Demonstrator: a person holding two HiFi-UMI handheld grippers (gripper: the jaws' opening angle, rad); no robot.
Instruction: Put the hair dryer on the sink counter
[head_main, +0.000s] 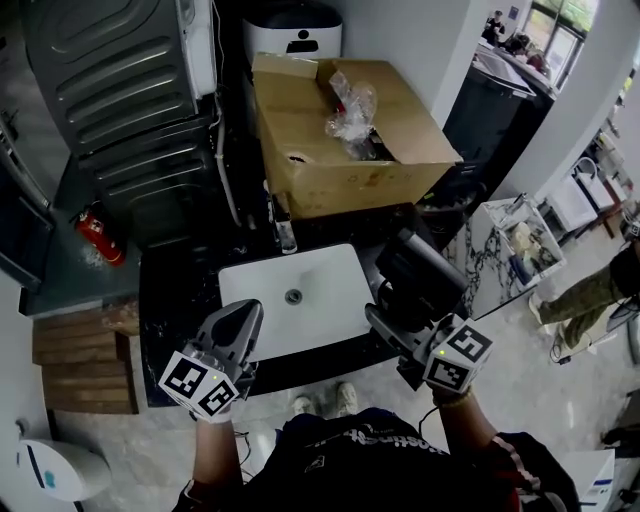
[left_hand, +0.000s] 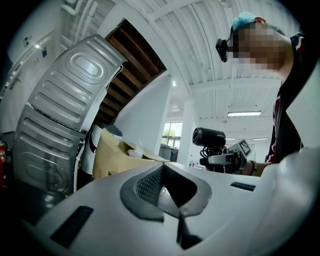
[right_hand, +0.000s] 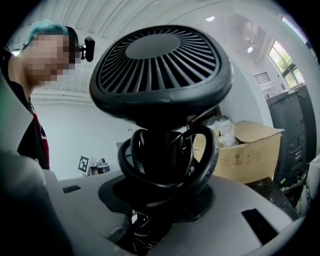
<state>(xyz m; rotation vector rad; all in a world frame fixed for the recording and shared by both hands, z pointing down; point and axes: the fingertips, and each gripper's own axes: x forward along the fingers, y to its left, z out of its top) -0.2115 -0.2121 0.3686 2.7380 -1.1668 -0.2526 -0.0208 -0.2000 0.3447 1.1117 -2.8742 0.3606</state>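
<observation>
Over the sink counter, the right gripper clamps the hair dryer, seemingly by its cord-wrapped handle; lower it flat, clear of the basin.

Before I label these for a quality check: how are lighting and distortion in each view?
Head view: dim, the black counter loses detail around the bright white sink. Left gripper view: strong fisheye curving, washed-out ceiling lights. Right gripper view: the hair dryer looms close, dark against the pale wall.
</observation>
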